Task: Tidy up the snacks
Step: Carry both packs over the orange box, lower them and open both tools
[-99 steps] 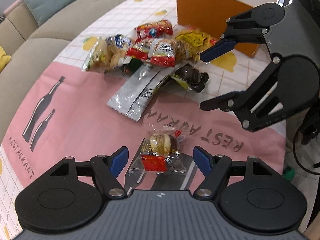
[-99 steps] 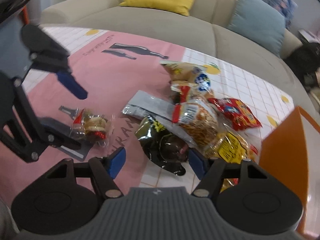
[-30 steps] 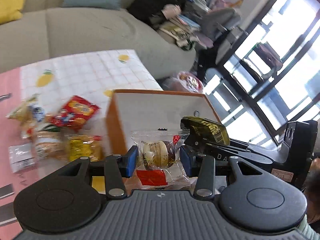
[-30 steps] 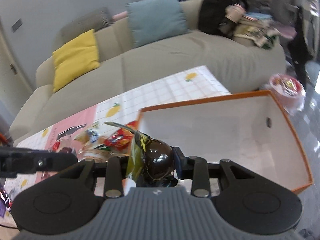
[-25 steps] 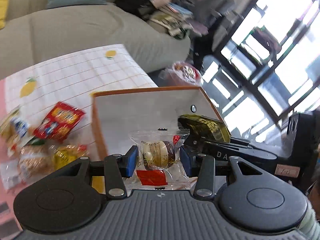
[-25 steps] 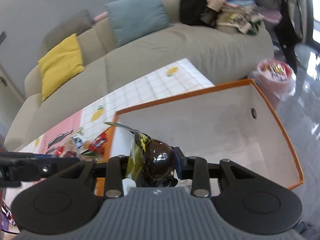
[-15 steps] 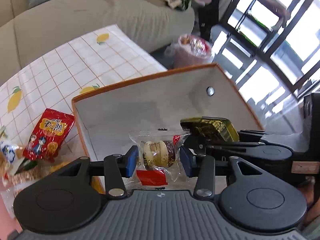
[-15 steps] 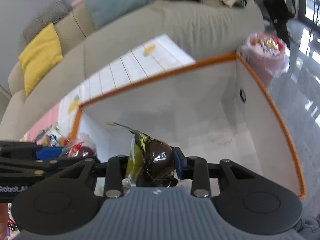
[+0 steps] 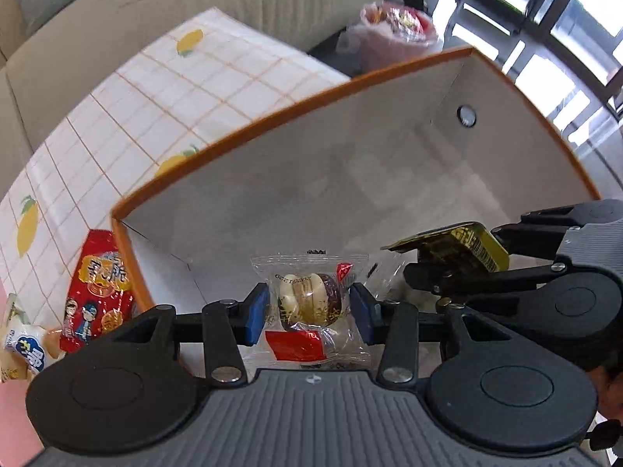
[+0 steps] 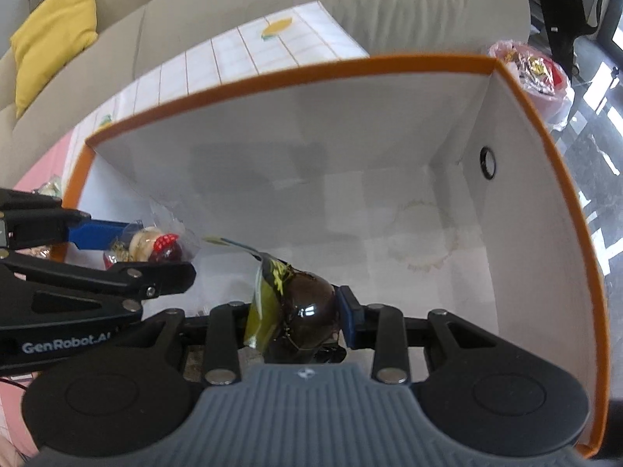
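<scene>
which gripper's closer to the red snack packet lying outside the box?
Left. The left gripper, shut on a clear-wrapped pastry, hangs just inside the box wall beside the red packet; the right gripper is further along the box.

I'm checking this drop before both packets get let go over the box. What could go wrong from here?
1. The left gripper and right gripper hang close together over the same end of the orange box; they could knock into each other on release.
2. The clear packet sits near the box's side wall, so it may catch the rim or fall outside.
3. The dark packet has a loose flap that could cling to the jaws.
</scene>
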A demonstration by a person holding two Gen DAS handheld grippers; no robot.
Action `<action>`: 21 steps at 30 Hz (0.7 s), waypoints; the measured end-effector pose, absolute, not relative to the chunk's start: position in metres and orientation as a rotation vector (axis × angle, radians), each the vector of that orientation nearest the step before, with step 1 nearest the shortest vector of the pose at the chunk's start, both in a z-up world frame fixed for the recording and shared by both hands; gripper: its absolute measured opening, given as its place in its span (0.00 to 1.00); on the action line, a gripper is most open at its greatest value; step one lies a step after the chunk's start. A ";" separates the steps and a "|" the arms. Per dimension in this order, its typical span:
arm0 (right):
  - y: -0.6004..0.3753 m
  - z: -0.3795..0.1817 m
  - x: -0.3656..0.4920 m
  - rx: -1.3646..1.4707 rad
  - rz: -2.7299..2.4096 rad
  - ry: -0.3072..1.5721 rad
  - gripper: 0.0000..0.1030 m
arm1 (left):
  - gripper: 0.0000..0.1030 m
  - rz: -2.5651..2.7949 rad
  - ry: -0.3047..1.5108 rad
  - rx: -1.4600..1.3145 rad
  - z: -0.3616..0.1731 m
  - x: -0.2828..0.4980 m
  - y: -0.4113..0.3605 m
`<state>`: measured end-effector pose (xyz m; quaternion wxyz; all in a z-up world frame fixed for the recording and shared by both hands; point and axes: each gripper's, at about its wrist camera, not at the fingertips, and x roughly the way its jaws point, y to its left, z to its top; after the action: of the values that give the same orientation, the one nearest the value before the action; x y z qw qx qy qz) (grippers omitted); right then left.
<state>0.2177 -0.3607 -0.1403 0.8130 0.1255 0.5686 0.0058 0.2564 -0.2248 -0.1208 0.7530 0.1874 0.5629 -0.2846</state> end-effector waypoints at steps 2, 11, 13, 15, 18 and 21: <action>-0.360 -0.144 0.218 0.261 0.008 1.226 0.32 | 0.50 -0.625 1.242 0.428 -0.124 0.257 -0.227; -0.357 -0.152 0.220 0.236 0.004 1.266 0.33 | 0.53 -0.612 1.272 0.494 -0.133 0.256 -0.232; -0.356 -0.152 0.221 0.226 0.005 1.274 0.33 | 0.54 -0.615 1.273 0.502 -0.133 0.255 -0.232; -0.355 -0.152 0.221 0.213 -0.003 1.280 0.34 | 0.54 -0.616 1.276 0.507 -0.133 0.257 -0.232; -0.351 -0.150 0.221 0.175 -0.030 1.282 0.41 | 0.54 -0.611 1.275 0.521 -0.133 0.258 -0.236; -0.352 -0.145 0.218 0.140 -0.039 1.277 0.49 | 0.55 -0.613 1.263 0.553 -0.128 0.254 -0.238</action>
<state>0.2177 -0.3525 -0.1449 0.8006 0.0653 0.5954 -0.0183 0.2544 -0.2380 -0.1281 0.7287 0.2509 0.5732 -0.2782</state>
